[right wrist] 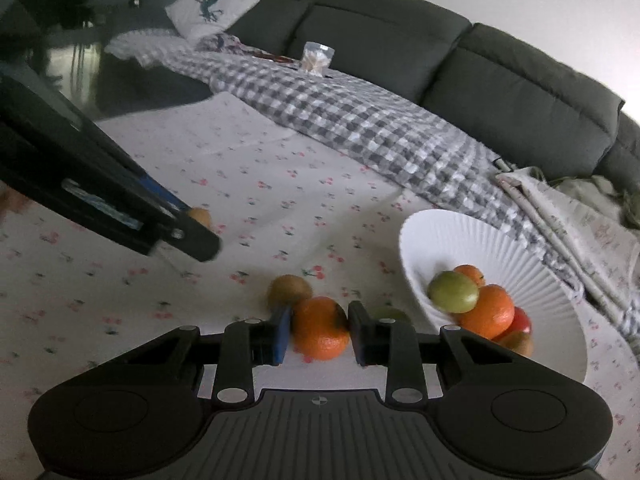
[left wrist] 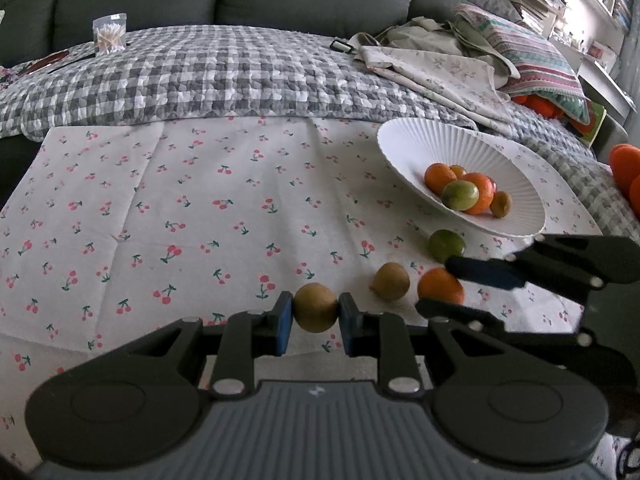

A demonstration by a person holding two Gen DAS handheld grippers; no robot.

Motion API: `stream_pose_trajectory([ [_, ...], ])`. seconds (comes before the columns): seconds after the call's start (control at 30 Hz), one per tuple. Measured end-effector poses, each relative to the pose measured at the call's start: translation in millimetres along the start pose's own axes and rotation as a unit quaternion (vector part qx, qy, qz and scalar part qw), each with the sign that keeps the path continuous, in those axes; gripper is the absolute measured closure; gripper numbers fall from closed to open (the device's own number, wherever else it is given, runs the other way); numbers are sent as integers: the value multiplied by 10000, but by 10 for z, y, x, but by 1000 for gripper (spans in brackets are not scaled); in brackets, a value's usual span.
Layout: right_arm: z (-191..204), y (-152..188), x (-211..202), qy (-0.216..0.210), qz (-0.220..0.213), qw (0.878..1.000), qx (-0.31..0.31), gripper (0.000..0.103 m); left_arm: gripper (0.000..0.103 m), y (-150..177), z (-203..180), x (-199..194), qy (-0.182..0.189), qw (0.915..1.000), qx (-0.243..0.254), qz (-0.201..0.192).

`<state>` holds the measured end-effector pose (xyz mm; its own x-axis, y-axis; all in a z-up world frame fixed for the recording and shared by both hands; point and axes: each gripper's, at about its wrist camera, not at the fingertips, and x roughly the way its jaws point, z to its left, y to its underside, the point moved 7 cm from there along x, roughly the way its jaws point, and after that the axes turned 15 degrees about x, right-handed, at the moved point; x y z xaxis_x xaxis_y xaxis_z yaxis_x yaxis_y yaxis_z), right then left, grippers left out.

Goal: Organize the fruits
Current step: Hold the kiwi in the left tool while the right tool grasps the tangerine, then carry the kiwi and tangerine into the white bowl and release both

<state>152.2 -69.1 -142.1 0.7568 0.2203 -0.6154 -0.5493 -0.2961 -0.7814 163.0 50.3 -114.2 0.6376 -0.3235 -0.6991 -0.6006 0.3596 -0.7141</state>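
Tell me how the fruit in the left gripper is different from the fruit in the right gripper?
The left gripper pinches a brown kiwi; the right gripper pinches a bright orange. The kiwi is dull and smaller; the orange is shiny and bigger. Both are round and not yet in the white bowl.

Left hand-held gripper: level and low, its blue-padded fingers closed against both sides of a brown fruit. Right hand-held gripper: close to the left one's right side, its fingers bracketing an orange; contact uncertain.
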Motion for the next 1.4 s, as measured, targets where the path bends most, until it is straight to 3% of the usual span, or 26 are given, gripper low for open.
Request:
stream_pose_trajectory([
  [0.23,-23,-117,-284,-262,-51,9985,472,74,80,-28,30,-33,7,9999,-76,-65],
  [0.57,-316,-458,-711,-406,-450,9906,1229,74,80,-252,-47,-157,80,9991,-216,-351],
  [1.4,-1202,-469,-743,415,-366,9740,2197,74,80,-866,-666,152,134,9989,-119,-440],
])
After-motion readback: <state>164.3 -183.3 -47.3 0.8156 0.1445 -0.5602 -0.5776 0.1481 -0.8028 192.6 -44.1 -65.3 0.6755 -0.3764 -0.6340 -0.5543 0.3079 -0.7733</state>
